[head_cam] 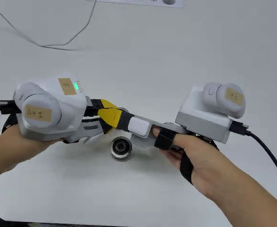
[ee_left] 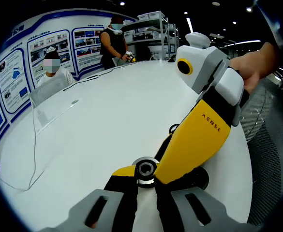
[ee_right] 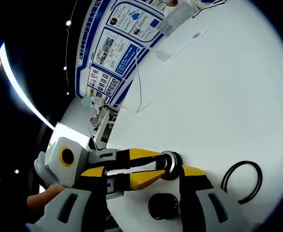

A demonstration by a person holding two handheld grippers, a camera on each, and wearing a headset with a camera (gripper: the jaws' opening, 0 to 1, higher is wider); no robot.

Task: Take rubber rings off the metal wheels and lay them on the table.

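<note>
Metal wheel (ee_left: 145, 170) is being clenched in the left gripper (ee_left: 140, 181), presumably steadying it for stripping; right gripper (ee_right: 166, 178) is straddling it opposite, grip indeterminable.

White left gripper (ee_left: 143, 181), right gripper (ee_right: 170, 176): yellow fingers (ee_left: 199, 140), black cables (head_cam: 266, 146)

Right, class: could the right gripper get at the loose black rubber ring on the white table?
Probably yes. The black rubber ring lies flat on the white table beside the right gripper, nothing over it. It must first leave the metal wheel in the left gripper.
</note>
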